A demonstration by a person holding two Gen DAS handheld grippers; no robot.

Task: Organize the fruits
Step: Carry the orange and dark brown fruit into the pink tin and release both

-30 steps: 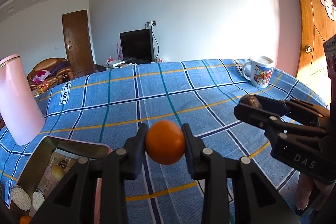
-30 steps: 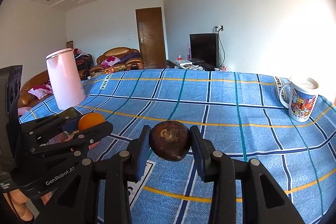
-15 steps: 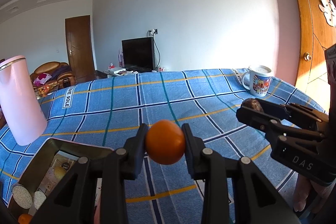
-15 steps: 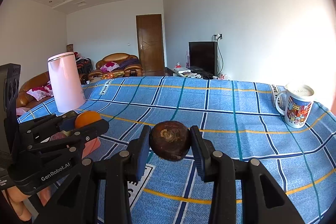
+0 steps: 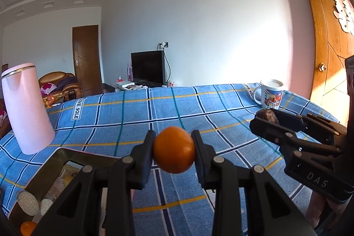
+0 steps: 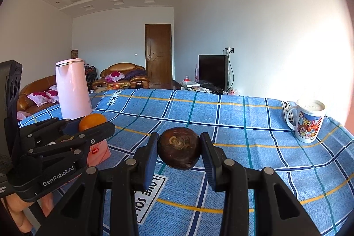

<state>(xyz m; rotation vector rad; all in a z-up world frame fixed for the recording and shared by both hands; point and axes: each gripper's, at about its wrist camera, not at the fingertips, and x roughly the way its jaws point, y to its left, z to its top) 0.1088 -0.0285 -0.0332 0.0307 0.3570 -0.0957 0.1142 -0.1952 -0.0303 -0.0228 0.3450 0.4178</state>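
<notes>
The left gripper (image 5: 173,148) is squeezing a round orange fruit (image 5: 174,149) between its two black fingers and holding it up above the surface (image 5: 177,107), which is wearing a blue checked cloth. The right gripper (image 6: 179,150) is squeezing a dark brown round fruit (image 6: 179,148) the same way, also up in the air. The two grippers are sitting side by side, near each other but apart.

Below the left gripper, at the near left, a shiny tray with a pink side (image 5: 47,167) is sitting on the cloth, and another small orange fruit (image 5: 27,228) is lying in its near corner. A tall pink jug (image 5: 26,107) is standing at the far left. A white picture mug (image 6: 308,121) is standing at the far right.
</notes>
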